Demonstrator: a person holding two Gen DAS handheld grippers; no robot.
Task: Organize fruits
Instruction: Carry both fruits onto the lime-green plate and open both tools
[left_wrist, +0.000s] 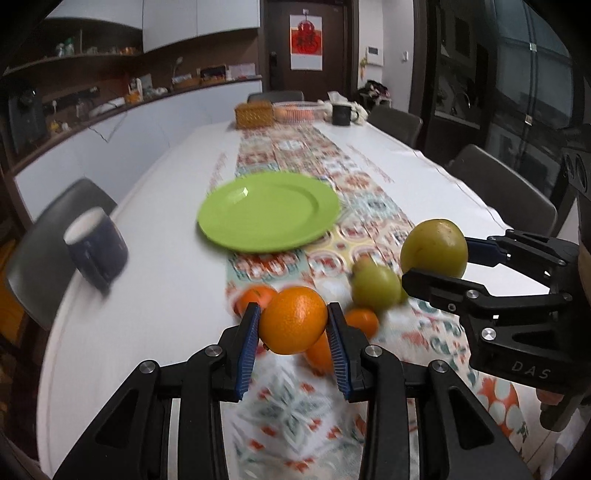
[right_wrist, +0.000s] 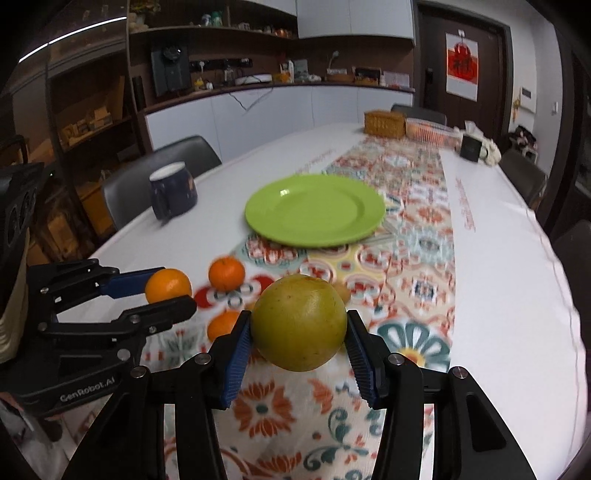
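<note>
Left wrist: left gripper (left_wrist: 291, 325) clamps a round, dimpled orange (left_wrist: 293, 319) — right gripper (right_wrist: 300, 332) a smooth green apple (right_wrist: 300, 322).

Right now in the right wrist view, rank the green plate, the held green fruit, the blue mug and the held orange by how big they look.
1. green plate
2. green fruit, inflated by nearness to the camera
3. blue mug
4. orange

Light: dim, indoor.
Glare: small highlight on green plate (left_wrist: 269, 212).
Blur: motion-smeared patterned table runner (right_wrist: 406, 258).
Edges: fisheye bending, dark corners.
</note>
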